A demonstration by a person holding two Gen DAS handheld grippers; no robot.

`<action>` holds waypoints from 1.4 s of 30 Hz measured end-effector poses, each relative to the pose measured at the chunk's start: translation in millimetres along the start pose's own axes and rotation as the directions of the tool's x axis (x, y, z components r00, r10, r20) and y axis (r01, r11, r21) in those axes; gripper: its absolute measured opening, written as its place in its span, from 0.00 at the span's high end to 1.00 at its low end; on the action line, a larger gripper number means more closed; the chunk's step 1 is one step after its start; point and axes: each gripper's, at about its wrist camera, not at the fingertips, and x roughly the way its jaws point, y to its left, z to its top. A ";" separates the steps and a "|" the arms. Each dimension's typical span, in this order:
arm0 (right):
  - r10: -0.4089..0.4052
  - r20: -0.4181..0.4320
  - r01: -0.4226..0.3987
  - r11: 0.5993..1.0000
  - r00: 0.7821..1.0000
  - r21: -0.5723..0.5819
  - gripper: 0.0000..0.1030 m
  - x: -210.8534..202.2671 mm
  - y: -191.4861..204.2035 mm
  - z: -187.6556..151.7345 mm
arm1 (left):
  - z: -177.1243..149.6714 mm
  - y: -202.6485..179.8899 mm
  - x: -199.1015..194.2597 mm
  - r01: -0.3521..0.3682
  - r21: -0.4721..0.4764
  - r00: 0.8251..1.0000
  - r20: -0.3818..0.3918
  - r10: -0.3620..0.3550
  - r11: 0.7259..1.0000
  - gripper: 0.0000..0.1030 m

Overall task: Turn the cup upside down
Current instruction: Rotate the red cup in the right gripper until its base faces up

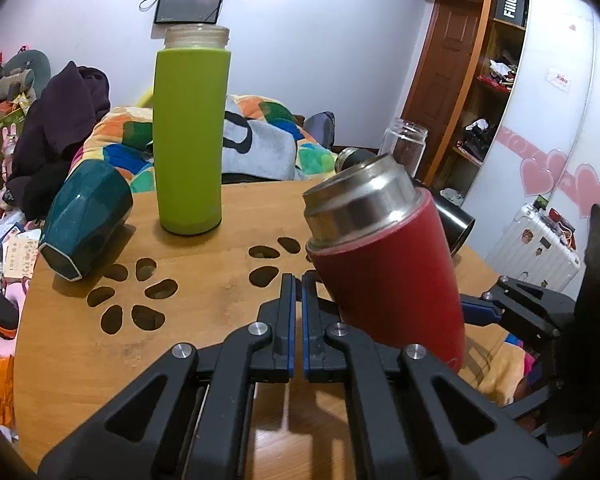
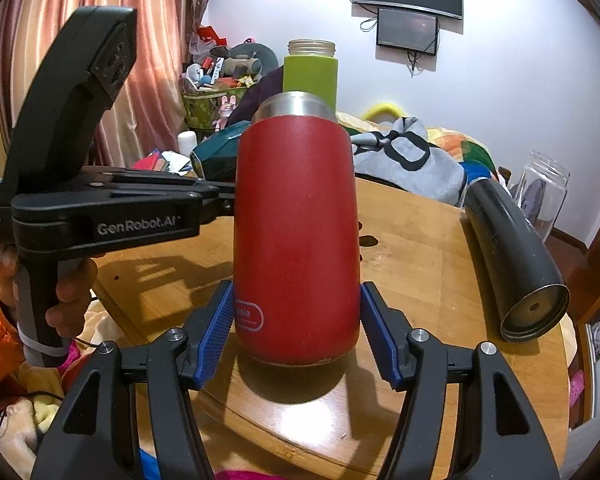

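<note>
**With the right jaws around the red cup, the flip is mine to start**

While the red cup [image 2: 296,236] stands upright near the front edge of the wooden table [image 2: 420,248], steel mouth upward, I have my right gripper [image 2: 296,338] spread wide around its base; the blue pads [image 2: 220,332] sit just beside the wall on either side, and I cannot tell whether they touch it yet. Low down seems the sensible place to grasp, I judge, since it leaves the mouth free to swing over. My left gripper [image 1: 298,280] is pinched nearly together on nothing, parked beside the cup's flank, probably to keep clear. The green bottle [image 1: 190,136] stands further back; the teal cup [image 1: 86,222] and the black flask [image 2: 516,256] lie on their sides. Nothing is inverted yet, so the task looks barely begun
</note>
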 end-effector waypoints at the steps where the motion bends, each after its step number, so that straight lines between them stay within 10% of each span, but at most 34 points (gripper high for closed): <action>1: 0.004 0.001 -0.004 1.000 1.000 -0.004 0.43 -0.1 -0.1 0.1 | -0.7 0.8 0.8 -0.004 -0.003 1.000 -0.003 0.004 1.000 0.99; 42: 0.058 0.005 -0.058 0.996 0.998 0.061 0.43 6.8 -11.4 -1.2 | -14.8 7.5 4.2 -0.144 0.022 0.988 -0.047 0.145 0.989 0.98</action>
